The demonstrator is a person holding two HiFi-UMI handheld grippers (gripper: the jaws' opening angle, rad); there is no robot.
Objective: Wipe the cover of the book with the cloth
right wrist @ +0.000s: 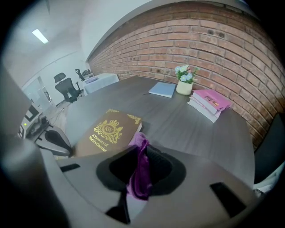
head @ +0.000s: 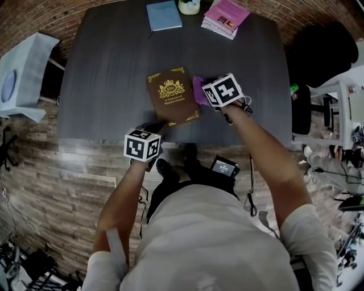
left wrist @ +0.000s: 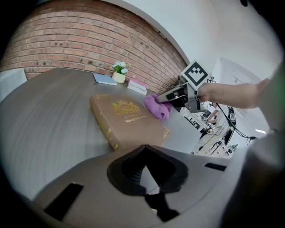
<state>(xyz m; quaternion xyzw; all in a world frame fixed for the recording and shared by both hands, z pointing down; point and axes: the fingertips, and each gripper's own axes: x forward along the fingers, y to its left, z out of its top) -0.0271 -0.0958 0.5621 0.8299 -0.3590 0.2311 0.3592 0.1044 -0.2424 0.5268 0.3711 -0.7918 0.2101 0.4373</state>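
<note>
Purple cloth (head: 199,91) at book (head: 172,95) edge — in right tongs (right wrist: 140,153), wide tabletop (head: 114,68) beyond

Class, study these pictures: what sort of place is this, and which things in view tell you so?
Probably an office or meeting room: a large dark table by a brick wall, a black office chair, and stacked books.

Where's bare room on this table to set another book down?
Bare: the table left of the brown book, and the band between it and the blue notebook. Crowded: the far edge, with notebook, flower pot and pink books.
</note>
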